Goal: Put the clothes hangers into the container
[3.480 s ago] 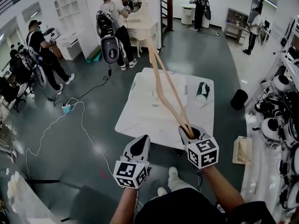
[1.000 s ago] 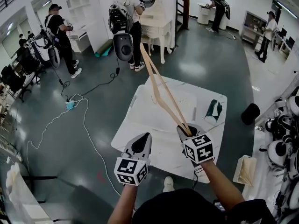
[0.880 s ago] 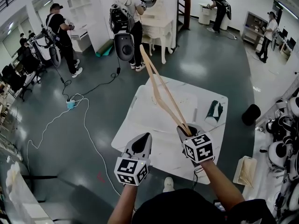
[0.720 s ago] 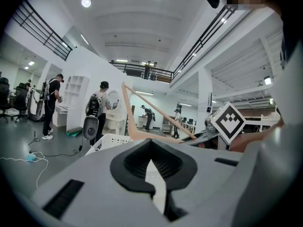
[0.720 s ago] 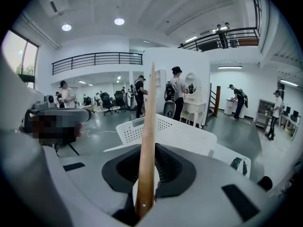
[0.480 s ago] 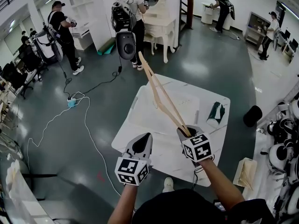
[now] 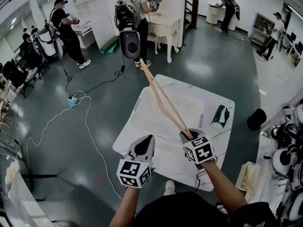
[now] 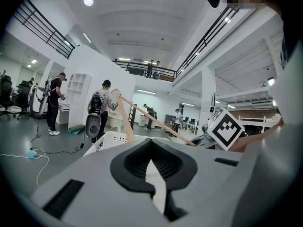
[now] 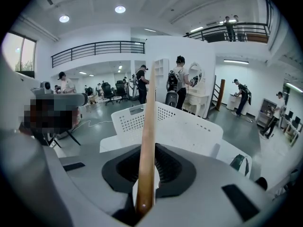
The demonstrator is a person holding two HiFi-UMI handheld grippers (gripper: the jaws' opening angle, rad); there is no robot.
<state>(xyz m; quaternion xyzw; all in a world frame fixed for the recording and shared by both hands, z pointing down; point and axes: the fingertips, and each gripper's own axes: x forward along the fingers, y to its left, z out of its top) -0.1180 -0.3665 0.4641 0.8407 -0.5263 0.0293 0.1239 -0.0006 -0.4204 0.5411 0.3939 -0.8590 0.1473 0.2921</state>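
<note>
A long wooden hanger (image 7: 163, 103) slants up and to the left from my right gripper (image 7: 189, 136), which is shut on its lower end. In the right gripper view the hanger (image 9: 147, 136) rises straight out of the jaws of the right gripper (image 9: 146, 176). Under it a white perforated container (image 7: 142, 110) sits on the white table (image 7: 135, 143); the container (image 9: 189, 126) lies just ahead. My left gripper (image 7: 145, 143) hovers over the table's near edge, left of the right one. The left gripper (image 8: 151, 167) is shut with nothing in it. The hanger (image 8: 142, 113) also crosses that view.
A dark green rolled thing (image 7: 219, 117) lies at the table's right side. On the floor to the right are a black bin (image 7: 256, 118) and a box of wooden hangers (image 7: 247, 176). Cables (image 7: 85, 122) run on the floor at left. Several people and white furniture (image 7: 163, 25) stand beyond.
The right gripper has kept its hold on the hanger throughout. Both grippers have barely shifted. The table and room have drifted slightly in the head view.
</note>
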